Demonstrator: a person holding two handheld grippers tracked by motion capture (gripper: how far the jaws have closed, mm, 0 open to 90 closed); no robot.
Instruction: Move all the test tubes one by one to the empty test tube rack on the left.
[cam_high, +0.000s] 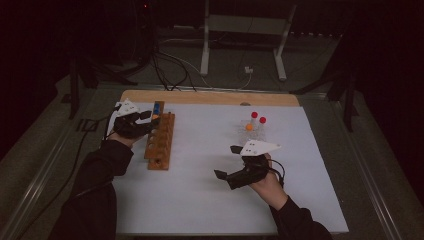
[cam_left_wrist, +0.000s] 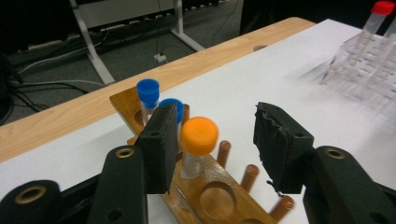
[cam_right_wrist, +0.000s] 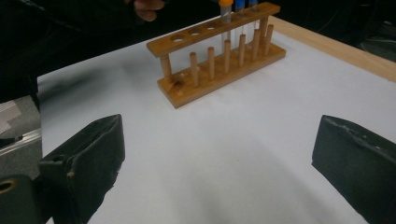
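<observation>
We see the left gripper (cam_left_wrist: 215, 140) at the far end of the brown wooden test-tube rack (cam_high: 160, 141), which stands near the left edge of the white worktop (cam_high: 200, 200), lengthwise toward the far edge. Its jaws stand apart, one on each side of the clear tube with the orange screw cap (cam_left_wrist: 198, 144); the pads do not press on it, so it is open, nothing gripped. The left-hand pad in that view sits just beside the orange cap; the other pad is clear of it. The orange-capped tube stands upright in a hole of the rack, third from the far end. Behind it two clear tubes with blue caps (cam_left_wrist: 148, 95) stand upright in the next holes, toward the far left corner. The nearer holes of the rack hold nothing.

The right gripper (cam_high: 230, 162) hovers over the right half of the worktop, near the middle, pointing left. In the right gripper view we see its jaws spread wide over bare white surface, gripping nothing, with the rack well apart across the sheet.

A clear plastic rack (cam_high: 251, 131) sits toward the far right of the worktop, just beyond the right gripper. It holds two red-capped tubes (cam_high: 254, 115) and one orange-capped one (cam_high: 249, 127), upright. A light wooden board edge (cam_high: 210, 97) shows along the far edge.
</observation>
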